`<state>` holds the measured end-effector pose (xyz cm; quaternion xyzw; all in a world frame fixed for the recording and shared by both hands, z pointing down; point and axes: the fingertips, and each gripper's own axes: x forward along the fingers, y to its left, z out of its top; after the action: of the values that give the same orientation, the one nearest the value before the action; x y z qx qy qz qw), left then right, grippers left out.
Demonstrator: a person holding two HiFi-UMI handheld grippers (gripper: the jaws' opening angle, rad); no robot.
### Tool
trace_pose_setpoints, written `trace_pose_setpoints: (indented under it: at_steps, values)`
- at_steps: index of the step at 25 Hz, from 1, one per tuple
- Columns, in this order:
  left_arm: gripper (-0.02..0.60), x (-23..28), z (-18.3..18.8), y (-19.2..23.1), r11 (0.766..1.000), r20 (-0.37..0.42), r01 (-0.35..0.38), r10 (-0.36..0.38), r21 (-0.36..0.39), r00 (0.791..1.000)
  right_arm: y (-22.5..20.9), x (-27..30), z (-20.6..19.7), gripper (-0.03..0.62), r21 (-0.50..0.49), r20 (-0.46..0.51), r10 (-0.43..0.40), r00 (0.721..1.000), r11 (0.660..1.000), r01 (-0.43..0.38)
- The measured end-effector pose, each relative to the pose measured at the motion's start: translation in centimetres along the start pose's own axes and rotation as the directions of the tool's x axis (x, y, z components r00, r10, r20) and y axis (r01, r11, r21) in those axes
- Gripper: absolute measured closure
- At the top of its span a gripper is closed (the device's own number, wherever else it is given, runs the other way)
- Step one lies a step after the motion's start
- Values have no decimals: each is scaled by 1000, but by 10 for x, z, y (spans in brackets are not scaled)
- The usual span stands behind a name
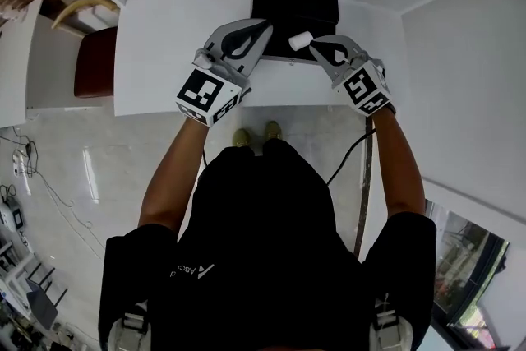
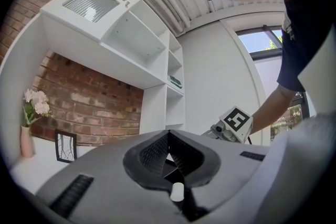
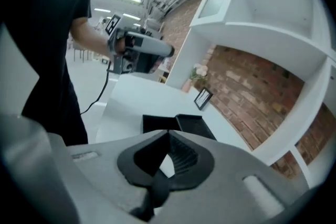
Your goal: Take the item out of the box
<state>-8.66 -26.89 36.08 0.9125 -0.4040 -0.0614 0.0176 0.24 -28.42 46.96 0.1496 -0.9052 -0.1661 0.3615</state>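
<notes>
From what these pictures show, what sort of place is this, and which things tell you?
Probably a home-style room mocked up in a lab: white shelving against a brick wall, a vase of flowers and a picture frame on the white table, cables trailing on the floor.

Left hand-held gripper (image 1: 263, 26) and right hand-held gripper (image 1: 313, 48) seem closed.
</notes>
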Motion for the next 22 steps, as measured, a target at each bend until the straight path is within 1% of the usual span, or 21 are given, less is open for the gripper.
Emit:
trace_pose_setpoints:
  at_steps: [2,4,5,7,9,12,16,20,22]
  values:
    - [583,7,-11,4,1000,-23,-6,6,-1,1000,4,16,-21,591,-70,-88,62,994,995,-68]
    - [583,13,-19,7,1000,-42,-11,11,-5,999,8,30,-38,576,-132,-165,121,979,981,-144]
    - [583,15,-22,9,1000,-49,-15,15,-8,999,10,36,-46,528,-164,-202,150,968,969,-184]
    - [582,20,-28,13,1000,-59,-28,27,-14,998,13,48,-61,509,-231,-273,196,942,937,-262]
    - [583,24,-35,15,999,-68,-41,39,-17,997,16,58,-76,477,-274,-332,238,913,902,-334]
    - [583,27,-43,18,998,-80,-64,62,-26,995,16,71,-92,429,-283,-392,292,873,864,-416]
    - [583,24,-48,23,994,-89,-103,99,-39,991,15,84,-101,404,-286,-438,334,835,829,-481]
    - [583,22,-52,28,990,-94,-137,133,-43,987,23,97,-114,383,-288,-494,372,786,783,-552]
    - [583,20,-53,30,987,-98,-152,147,-43,984,27,101,-119,382,-293,-511,379,771,767,-571]
